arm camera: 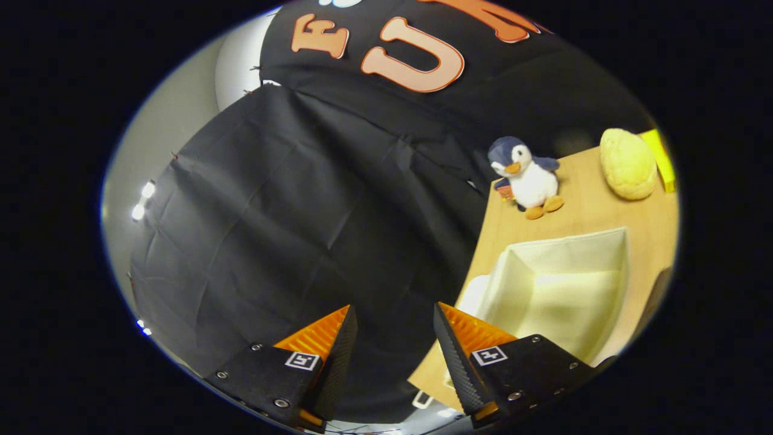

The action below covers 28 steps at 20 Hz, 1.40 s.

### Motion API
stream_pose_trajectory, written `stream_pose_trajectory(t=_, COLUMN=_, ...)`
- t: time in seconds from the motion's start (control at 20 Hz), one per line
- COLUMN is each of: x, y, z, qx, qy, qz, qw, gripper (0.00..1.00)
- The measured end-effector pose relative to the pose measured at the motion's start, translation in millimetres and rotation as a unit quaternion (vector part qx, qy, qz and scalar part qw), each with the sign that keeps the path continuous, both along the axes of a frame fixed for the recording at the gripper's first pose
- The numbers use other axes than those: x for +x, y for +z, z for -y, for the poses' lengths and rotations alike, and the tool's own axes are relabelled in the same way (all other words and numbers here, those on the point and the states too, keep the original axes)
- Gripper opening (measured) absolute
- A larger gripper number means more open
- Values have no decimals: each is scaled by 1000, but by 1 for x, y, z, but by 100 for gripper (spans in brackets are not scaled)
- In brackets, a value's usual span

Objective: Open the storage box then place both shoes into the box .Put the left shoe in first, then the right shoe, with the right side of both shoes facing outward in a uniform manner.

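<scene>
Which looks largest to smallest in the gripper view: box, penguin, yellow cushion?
1. Box, open, beside the open tool.
2. and 3. Penguin and yellow cushion look about alike; both sit farther off on the table, so unranked.

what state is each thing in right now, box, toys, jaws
storage box: open, nothing visible inside, upright on the wooden table
gripper: jaws open, holding nothing, aimed mostly at the black cloth, box off to one side
penguin toy: standing upright beyond the box
yellow plush: lying on the table beside the penguin
</scene>
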State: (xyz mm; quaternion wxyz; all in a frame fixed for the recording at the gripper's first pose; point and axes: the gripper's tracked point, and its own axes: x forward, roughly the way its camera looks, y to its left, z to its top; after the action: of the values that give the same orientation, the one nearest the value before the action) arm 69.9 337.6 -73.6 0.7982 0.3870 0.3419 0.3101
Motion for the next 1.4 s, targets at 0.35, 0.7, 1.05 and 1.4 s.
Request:
stream_pose_trajectory(t=0.35, x=-26, y=-87, z=124, qx=-206, qy=-33, qz=26, qw=978, gripper=90)
stream_pose_trajectory(t=0.7, x=-72, y=-179, z=216, qx=-312, qy=-52, qz=-25, qw=948, gripper=90)
stream_pose_trajectory(t=1.05, x=-105, y=-266, z=254, qx=-369, qy=-42, qz=-88, qw=924, gripper=89)
stream_pose_trajectory(t=1.4, x=-95, y=-326, z=263, qx=-381, qy=-45, qz=-131, qw=914, gripper=75)
